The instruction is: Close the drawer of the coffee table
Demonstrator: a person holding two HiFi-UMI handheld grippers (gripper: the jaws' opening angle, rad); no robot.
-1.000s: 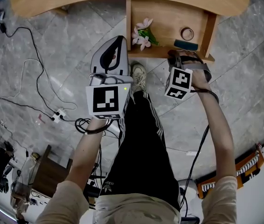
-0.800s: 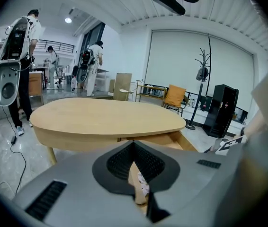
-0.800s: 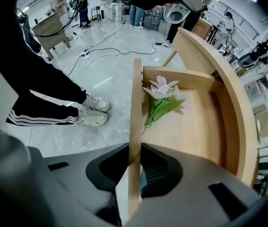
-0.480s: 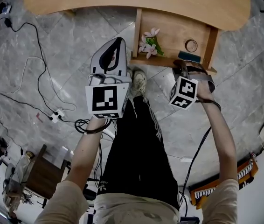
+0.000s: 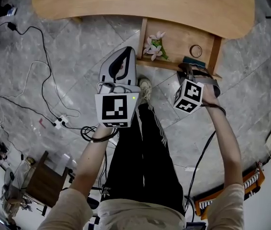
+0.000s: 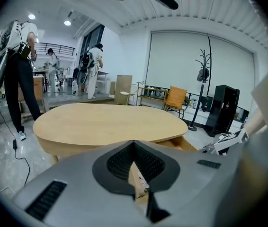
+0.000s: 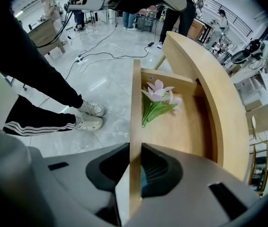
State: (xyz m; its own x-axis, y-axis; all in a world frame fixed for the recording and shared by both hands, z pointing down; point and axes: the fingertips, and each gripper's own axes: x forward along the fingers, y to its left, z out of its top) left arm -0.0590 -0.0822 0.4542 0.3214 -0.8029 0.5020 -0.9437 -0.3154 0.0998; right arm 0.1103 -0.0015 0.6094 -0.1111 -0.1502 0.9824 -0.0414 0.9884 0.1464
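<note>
The right gripper [image 7: 135, 149] pinched the front board of the open drawer [image 7: 179, 129]; the left gripper [image 6: 134, 143] was pressed together, holding nothing

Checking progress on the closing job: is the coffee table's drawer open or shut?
Open. The drawer juts out from under the tabletop, flowers exposed inside; the right gripper grips its front board.
</note>
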